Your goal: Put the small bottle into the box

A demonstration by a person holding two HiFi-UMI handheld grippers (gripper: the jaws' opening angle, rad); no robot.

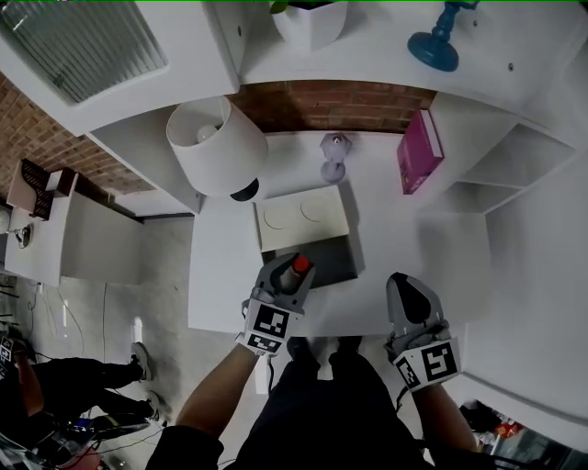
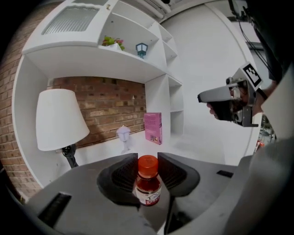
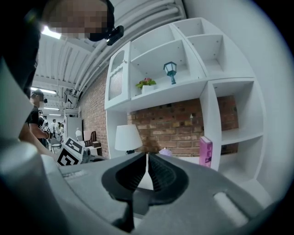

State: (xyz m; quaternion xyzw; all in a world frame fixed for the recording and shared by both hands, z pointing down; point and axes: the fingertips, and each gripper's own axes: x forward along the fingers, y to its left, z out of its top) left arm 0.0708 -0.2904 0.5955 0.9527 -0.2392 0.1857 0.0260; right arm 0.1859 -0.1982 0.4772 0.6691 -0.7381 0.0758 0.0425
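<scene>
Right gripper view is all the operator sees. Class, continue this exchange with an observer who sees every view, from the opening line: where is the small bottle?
Observer: The small bottle is clamped upright in the left gripper.
Operator: Is the box open?
Observer: Yes. The box sits open on the white table, its lid laid back.
Operator: Is the bottle inside?
Observer: Not yet. In the head view it overlaps the box's near left corner.

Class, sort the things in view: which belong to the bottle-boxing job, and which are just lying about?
Job: small bottle, left hand-held gripper shut on it, open box.
Lying about: white lamp, pink book, lilac ornament, blue lantern, potted plant.
</scene>
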